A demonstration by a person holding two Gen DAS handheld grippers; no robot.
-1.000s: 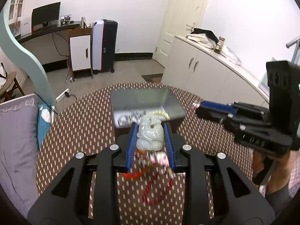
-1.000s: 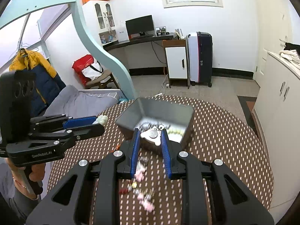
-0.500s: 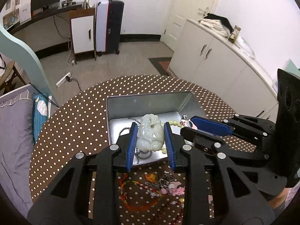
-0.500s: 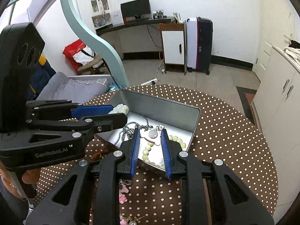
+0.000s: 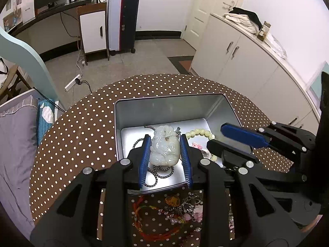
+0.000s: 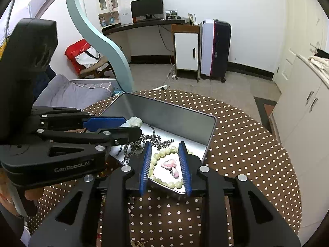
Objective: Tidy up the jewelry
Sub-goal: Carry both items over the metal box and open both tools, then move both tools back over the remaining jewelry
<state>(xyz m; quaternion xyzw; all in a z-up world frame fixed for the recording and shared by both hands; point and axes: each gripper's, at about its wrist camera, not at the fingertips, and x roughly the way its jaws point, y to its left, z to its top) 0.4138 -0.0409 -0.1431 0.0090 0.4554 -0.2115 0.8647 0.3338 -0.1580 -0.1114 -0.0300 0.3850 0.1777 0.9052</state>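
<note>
Jade pendant (image 5: pixel 163 146) sits clamped between the blue pads of the left gripper (image 5: pixel 164 147), its long axis running along the fingers, carved top pointing away from the hand. It hangs over the near-left part of the tin (image 5: pixel 164 107), directly above a silver chain (image 5: pixel 158 175) lying on the tin floor. So the drop point is straight below the gripper, and the coming move looks like a simple lowering and release, not a sideways carry.

Right gripper (image 6: pixel 165 162) is spread apart and holds nothing. Seen from its own camera, a pink charm (image 6: pixel 170 165) and a ring of pale beads (image 6: pixel 164 170) lie on the tin floor between its fingers, at the tin's near-right corner. The 2 grippers are close together over the tin, so the left 1 should go down without swinging right.

More jewelry waits on the table (image 5: pixel 82 127) at the tin's near edge: a red cord bracelet (image 5: pixel 156 226) and a tangle of small charms (image 5: pixel 185 210).
</note>
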